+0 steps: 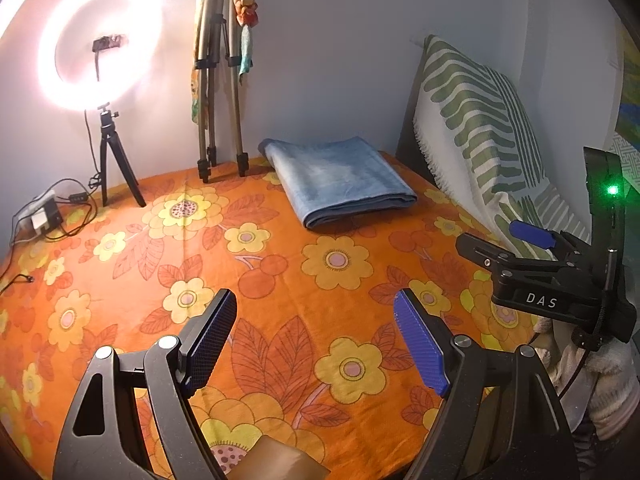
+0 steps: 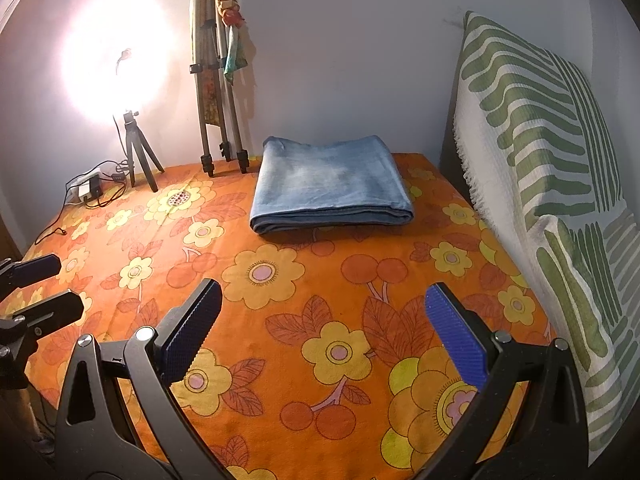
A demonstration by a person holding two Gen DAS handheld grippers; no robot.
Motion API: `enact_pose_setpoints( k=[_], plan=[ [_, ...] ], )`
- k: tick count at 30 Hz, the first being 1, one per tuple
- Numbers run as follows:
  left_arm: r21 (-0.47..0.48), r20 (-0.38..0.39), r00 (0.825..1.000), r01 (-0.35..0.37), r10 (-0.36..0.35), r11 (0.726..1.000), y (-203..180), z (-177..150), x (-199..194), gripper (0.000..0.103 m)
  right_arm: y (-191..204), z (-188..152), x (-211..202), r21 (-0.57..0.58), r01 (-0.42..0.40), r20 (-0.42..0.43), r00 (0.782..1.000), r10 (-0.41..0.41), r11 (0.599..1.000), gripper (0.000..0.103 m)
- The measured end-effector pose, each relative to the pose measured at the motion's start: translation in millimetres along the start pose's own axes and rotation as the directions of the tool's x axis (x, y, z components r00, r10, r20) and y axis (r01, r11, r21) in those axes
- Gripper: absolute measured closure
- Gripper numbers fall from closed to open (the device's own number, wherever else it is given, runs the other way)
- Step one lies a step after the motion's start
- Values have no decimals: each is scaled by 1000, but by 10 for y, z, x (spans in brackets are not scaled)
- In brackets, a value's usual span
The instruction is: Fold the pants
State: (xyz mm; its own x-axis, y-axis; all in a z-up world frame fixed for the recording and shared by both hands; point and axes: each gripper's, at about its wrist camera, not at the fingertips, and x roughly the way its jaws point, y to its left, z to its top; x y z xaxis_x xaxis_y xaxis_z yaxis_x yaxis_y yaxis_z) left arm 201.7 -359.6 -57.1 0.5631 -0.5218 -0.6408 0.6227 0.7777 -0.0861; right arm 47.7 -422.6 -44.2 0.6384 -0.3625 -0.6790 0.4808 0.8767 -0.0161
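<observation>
At the far left corner of the bed (image 2: 304, 360), a power strip (image 2: 86, 190) with tangled cables lies beside a lit ring light (image 1: 100, 40) on a small black tripod (image 1: 116, 164), its glare washing out the wall behind. Just right of it, along the far edge, a taller tripod (image 2: 212, 80) stands with its legs folded together and a bunched coloured cloth (image 2: 228, 12) hanging from its top. Right of that, still near the far edge and close to the far right corner, the pants (image 2: 330, 184) lie folded into a flat blue denim rectangle, the folded edge facing the cameras, touching neither tripod. Along the right edge a green-striped pillow (image 2: 552, 152) leans upright against the wall, near the pants but apart from them. The orange flowered sheet between the pants and the near edge is bare. The left gripper (image 1: 316, 336) hovers over the near part of the bed with its blue-padded jaws spread wide and nothing between them. The right gripper (image 2: 324, 328) hovers likewise over the near right part, jaws wide apart and holding nothing; in the left view its body shows at the right edge, in front of the pillow, with a green lamp lit.
</observation>
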Motion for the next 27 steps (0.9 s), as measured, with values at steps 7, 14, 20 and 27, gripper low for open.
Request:
enact_pose_setpoints(
  k=[7, 14, 20, 27],
  plan=[
    [3, 6, 1000, -2, 2, 1000, -22, 3, -9, 22, 15, -21, -17, 3, 5, -3, 1000, -5, 1000, 0],
    [-2, -1, 1000, -2, 2, 1000, -28, 7, 1, 22, 47, -26, -3, -7, 5, -10, 1000, -5, 1000, 0],
    [-2, 2, 1000, -13, 13, 1000, -13, -19, -7, 22, 74, -36, 7, -11, 5, -17, 1000, -5, 1000, 0],
    [8, 18, 1000, -17, 17, 1000, -8, -25, -43, 22, 77, -39, 4, -8, 4, -17, 1000, -4, 1000, 0]
  ],
)
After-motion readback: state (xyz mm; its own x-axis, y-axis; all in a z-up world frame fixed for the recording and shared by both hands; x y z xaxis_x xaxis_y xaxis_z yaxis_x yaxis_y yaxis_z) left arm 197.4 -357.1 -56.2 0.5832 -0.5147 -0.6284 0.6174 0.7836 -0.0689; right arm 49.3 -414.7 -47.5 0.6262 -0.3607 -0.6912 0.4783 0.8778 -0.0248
